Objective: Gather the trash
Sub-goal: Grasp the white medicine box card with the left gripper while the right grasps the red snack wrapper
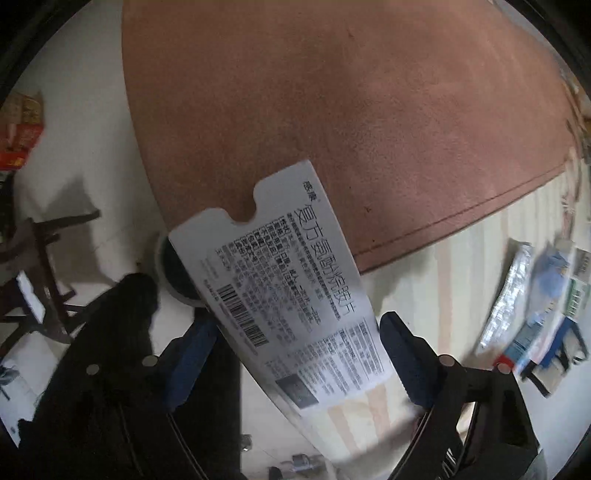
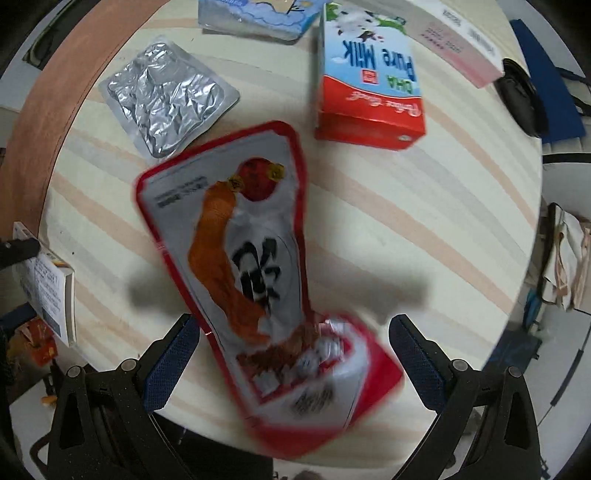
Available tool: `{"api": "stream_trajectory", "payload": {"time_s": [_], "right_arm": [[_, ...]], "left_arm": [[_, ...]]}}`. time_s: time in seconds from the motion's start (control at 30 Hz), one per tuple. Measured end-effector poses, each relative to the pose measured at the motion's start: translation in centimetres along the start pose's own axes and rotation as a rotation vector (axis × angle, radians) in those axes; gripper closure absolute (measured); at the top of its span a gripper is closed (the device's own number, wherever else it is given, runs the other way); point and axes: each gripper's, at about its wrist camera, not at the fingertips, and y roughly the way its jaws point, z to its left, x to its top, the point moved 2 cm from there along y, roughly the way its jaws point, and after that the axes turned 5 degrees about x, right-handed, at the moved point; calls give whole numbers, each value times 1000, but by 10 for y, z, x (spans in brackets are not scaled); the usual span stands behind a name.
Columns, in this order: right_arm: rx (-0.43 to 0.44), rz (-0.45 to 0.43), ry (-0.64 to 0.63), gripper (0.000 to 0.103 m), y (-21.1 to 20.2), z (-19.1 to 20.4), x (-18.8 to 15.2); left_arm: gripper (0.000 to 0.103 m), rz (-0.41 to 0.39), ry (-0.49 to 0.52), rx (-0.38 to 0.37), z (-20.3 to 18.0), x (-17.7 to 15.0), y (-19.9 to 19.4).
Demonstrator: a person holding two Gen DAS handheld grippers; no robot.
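Observation:
In the left wrist view my left gripper (image 1: pixel 291 358) is shut on a flattened white medicine box (image 1: pixel 284 288) with black print and a barcode, held above the table edge. A dark round bin (image 1: pixel 175 275) shows partly behind the box, on the floor. In the right wrist view my right gripper (image 2: pixel 295 354) stands wide open over a red and white snack pouch (image 2: pixel 258 280), which is blurred between the blue pads (image 2: pixel 173 358); I cannot tell if it rests on the table. The medicine box also shows at the left edge (image 2: pixel 48 288).
A crumpled foil packet (image 2: pixel 170 99), a red and blue milk carton (image 2: pixel 369 74), a blue pouch (image 2: pixel 258 14) and a pale box (image 2: pixel 458 44) lie on the striped cloth (image 2: pixel 406 229). A brown table mat (image 1: pixel 351 118) fills the left view. A wooden stool (image 1: pixel 40 273) stands at left.

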Motion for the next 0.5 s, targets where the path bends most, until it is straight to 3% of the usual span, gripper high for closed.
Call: {"api": "stream_trajectory", "payload": {"time_s": [0.03,0.07,0.17,0.23,0.3,0.37,0.43,0.5], "right_arm": [[14,-6,4,12,1,-1,3],[29,-14,16,13,1,-2,3],[36,-46,58,27,-5,-10,-1],[73,-38,139,36,-7,-23,-8],[135,-21,236,36,-8,-38,-17],[216,4,315,36,-7,-50,-25],[245,13,329,20,-9,-57,-29],[198,-18,290,16,-15,-59,-28]], "left_arm": [[16,-11,3,10,-3,0,-1],[18,-34,25,23,-9,-1,-4],[27,-117,176,77,-40,-11,-14],[35,-159,328,98,-65,-22,-18],[35,-171,542,101,-103,-39,-14],[31,-193,672,136,-126,-52,-10],[28,-243,764,185,-145,-58,-11],[26,-235,772,212,-150,-58,-7]]}}
